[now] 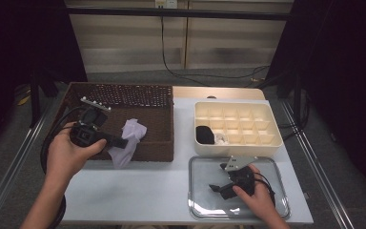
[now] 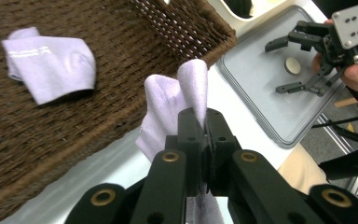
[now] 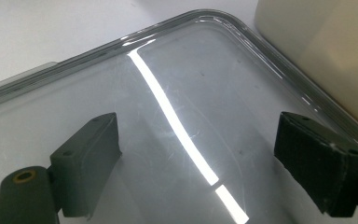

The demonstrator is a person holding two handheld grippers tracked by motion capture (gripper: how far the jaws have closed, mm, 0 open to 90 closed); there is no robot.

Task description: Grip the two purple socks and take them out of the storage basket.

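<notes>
My left gripper (image 1: 119, 141) (image 2: 204, 116) is shut on a lavender sock (image 2: 177, 98), which hangs over the front wall of the brown wicker basket (image 1: 157, 152). A second lavender sock (image 2: 51, 65) lies folded on the basket floor (image 2: 121, 42). My right gripper (image 1: 219, 179) (image 3: 196, 158) stands open low over the clear tray (image 1: 271, 210), with nothing between its fingers (image 3: 86, 158). The left gripper view also shows the right gripper (image 2: 279, 65), and a small round disc (image 2: 292, 66) lying on the tray (image 2: 256, 88) close to its jaws.
A cream box (image 1: 238, 145) with several compartments stands behind the tray; one front-left compartment holds a black item (image 1: 205, 135), and a small white item (image 1: 220, 139) sits beside it. The box wall (image 3: 326, 46) rises at the right of the right gripper view. Bare white tabletop (image 1: 138, 186) lies between basket and tray.
</notes>
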